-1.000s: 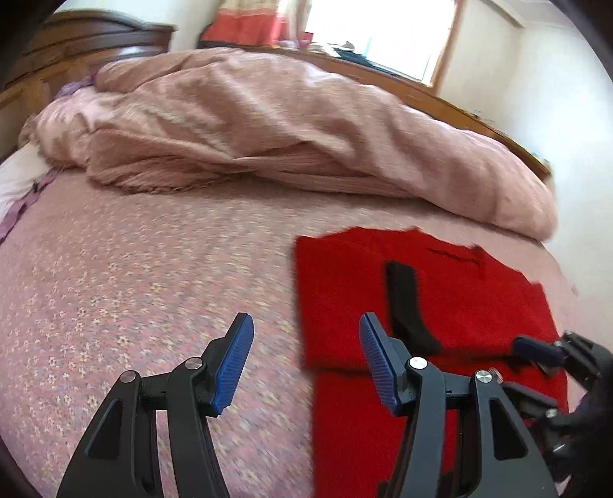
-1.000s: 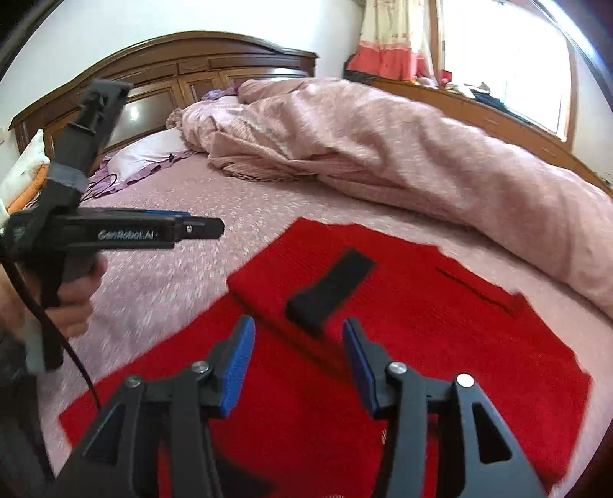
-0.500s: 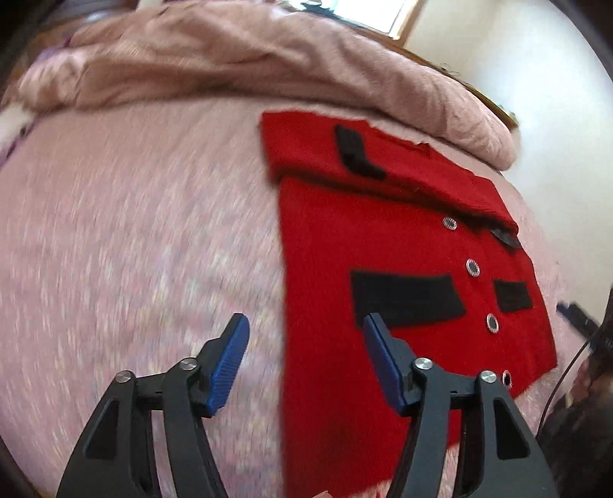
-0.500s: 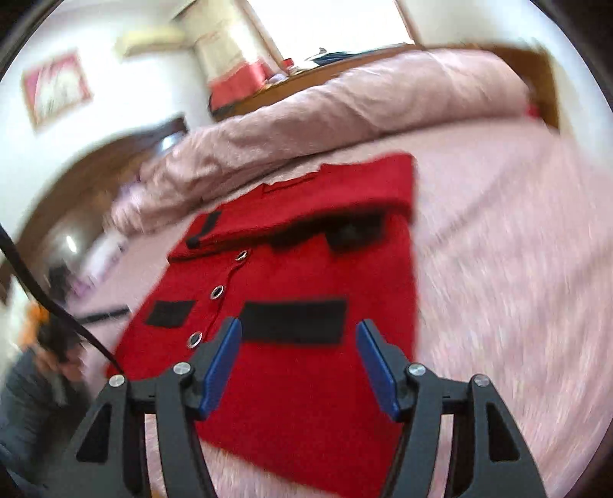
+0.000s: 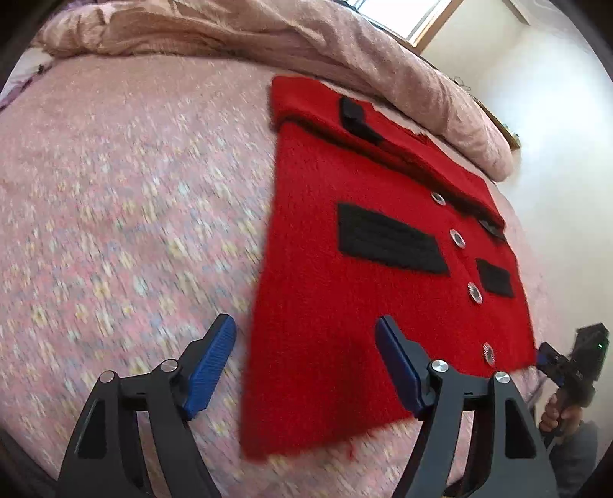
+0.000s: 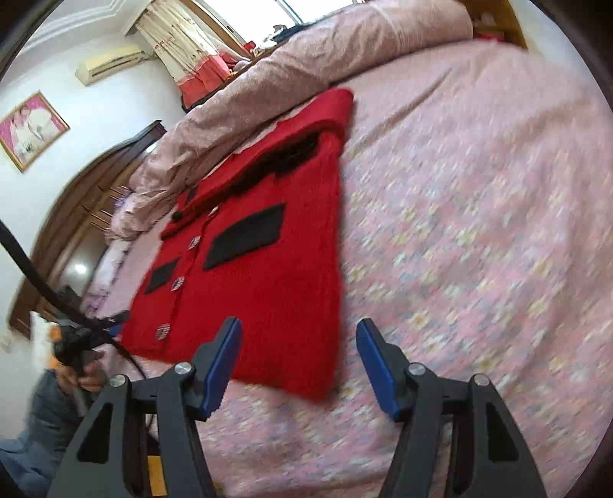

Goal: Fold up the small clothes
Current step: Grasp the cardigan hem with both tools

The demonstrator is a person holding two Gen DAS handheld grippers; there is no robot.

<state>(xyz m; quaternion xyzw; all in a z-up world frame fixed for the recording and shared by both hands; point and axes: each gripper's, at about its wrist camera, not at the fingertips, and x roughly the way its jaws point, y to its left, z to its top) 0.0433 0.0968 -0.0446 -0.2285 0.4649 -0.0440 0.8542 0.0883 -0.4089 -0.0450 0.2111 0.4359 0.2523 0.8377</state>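
A small red knitted cardigan with black pocket patches and silver buttons lies flat on the bed, its far part folded over the body. It also shows in the right wrist view. My left gripper is open and empty, above the cardigan's near left corner. My right gripper is open and empty, above the near right corner. The right gripper also shows at the right edge of the left wrist view.
The bed has a pink flowered sheet. A rumpled pink quilt lies along the far side behind the cardigan. A dark wooden headboard stands at the left in the right wrist view. A white wall is beyond the bed.
Both grippers have pulled back from the cardigan's folded far part to its near hem, one at each corner. Both stayed open. The whole buttoned front now shows.
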